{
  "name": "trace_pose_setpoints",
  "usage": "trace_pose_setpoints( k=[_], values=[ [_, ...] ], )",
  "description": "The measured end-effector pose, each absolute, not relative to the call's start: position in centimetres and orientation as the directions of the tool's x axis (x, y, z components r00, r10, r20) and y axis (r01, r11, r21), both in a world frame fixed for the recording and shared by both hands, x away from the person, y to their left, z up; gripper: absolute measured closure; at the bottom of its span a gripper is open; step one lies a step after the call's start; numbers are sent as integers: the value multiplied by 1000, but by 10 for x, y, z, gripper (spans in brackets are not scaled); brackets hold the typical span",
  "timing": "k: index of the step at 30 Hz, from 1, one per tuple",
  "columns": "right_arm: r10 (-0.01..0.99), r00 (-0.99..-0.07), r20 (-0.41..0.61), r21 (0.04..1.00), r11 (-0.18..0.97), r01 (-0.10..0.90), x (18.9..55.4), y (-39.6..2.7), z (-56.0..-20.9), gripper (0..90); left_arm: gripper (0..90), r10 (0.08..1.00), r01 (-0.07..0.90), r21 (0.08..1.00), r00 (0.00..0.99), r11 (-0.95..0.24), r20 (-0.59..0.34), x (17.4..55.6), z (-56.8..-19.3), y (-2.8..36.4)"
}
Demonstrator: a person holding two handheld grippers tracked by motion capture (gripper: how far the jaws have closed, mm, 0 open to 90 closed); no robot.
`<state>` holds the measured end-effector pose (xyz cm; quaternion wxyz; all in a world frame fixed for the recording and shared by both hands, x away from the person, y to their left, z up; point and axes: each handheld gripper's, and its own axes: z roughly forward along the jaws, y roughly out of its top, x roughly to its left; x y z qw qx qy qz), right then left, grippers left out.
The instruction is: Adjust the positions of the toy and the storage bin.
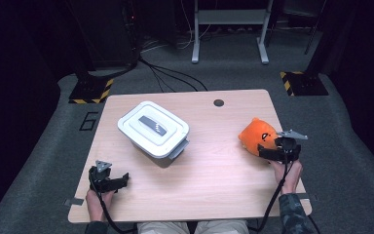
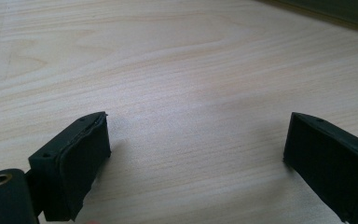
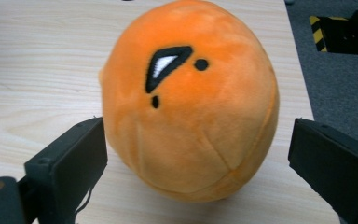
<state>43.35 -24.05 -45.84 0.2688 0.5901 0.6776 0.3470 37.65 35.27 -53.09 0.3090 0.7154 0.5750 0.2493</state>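
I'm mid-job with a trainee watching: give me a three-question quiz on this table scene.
1. True or false: the right gripper has its jaws clamped on the orange plush toy.
2. What stands left of centre on the table: A) white lidded box, B) blue bowl, C) red mug?
3. What lies between the jaws of the left gripper?

Key: 1. False; the jaws stand open either side of the toy, clear of it. 2. A, the white lidded box. 3. Nothing but bare tabletop.

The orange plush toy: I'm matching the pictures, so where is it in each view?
High view: orange plush toy at the table's right edge, by the right gripper.
Left gripper view: not in it.
Right gripper view: centre, between open jaws.
Shared landmark: the wooden table.
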Motion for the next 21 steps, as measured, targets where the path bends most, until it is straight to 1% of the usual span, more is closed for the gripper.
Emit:
trace_pose_setpoints(
  k=[8,13,16,20,21],
  values=[
    [979,-199,47,799,83,596,427,-234,-454,23,67,977,671,727,213,-146,-1,376,-531,353],
    [974,-223,40,811,98,577,416,-229,-453,21,66,978,669,730,210,-142,-2,377,-531,353],
    [971,-239,25,823,116,556,403,-224,-457,11,66,976,671,727,216,-147,-2,377,-531,353],
    [968,-247,32,836,109,538,389,-220,-463,0,65,977,674,724,211,-145,-1,379,-530,352],
    [967,-254,28,840,115,530,385,-220,-465,0,65,978,689,710,210,-146,-3,379,-529,352]
  ],
)
